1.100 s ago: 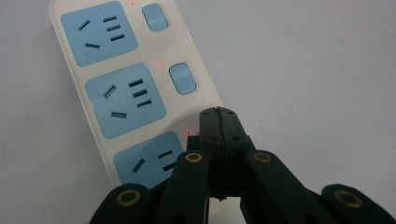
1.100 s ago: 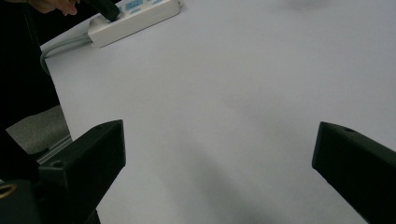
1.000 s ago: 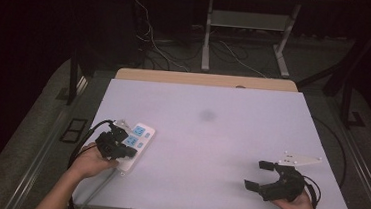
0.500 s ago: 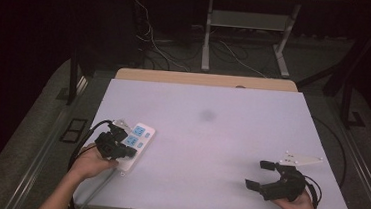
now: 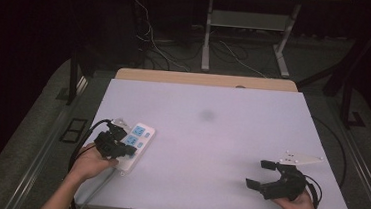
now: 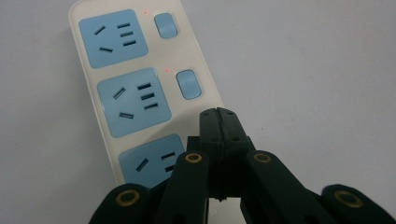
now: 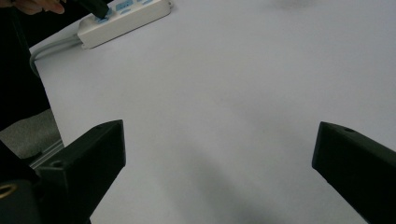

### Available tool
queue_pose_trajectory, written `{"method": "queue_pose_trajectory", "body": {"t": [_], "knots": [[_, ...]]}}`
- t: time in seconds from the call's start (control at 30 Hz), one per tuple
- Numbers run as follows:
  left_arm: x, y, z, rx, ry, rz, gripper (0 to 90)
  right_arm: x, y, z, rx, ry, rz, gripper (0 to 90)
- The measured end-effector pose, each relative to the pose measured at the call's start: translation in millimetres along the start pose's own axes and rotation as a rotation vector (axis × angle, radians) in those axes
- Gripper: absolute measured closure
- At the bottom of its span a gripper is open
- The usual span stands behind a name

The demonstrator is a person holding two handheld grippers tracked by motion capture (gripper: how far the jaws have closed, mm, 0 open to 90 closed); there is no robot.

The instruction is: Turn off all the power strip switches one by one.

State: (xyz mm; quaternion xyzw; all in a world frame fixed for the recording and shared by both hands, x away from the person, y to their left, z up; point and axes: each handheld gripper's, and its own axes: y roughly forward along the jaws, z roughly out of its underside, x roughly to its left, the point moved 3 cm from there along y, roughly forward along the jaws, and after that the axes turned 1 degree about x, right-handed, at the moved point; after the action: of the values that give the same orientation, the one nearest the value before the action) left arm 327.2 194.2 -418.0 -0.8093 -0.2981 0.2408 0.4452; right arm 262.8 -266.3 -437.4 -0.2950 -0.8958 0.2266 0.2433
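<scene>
Power strip (image 5: 134, 145) lies at about 8 o'clock on the white table (image 5: 211, 136), near its left edge, with its grey cord running off toward the person. Compared with the high view a second ago, almost nothing has moved: the left gripper (image 5: 115, 146) is in the same place over the near end of the strip, and the right gripper (image 5: 260, 174) has kept to 4 o'clock, well apart from it.

In the left gripper view the two jaws are pressed together, tips (image 6: 219, 123) just below the second rocker switch (image 6: 188, 84); two small red lamps glow beside the upper switches. Likely reading — the closed tips are being used as a single prod to press a switch, and the press is not yet made on this one.

The right gripper's jaws stand wide apart over bare table, holding nothing.

No containers are present — nothing to report inside any.
</scene>
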Motion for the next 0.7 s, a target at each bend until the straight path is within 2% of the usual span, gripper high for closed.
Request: {"method": "queue_pose_trajectory", "body": {"t": [0.57, 0.7], "knots": [[-2.2, -15.7, -22.4, -0.019, 0.044, -0.012, 89.3, -0.6, -0.9, -0.1, -0.003, 0.001, 0.002, 2.6], [-1.5, -18.5, -27.1, -0.02, 0.042, -0.013, 89.3, -0.5, -0.6, -0.1, -0.002, 0.0, 0.002, 2.6]]}}
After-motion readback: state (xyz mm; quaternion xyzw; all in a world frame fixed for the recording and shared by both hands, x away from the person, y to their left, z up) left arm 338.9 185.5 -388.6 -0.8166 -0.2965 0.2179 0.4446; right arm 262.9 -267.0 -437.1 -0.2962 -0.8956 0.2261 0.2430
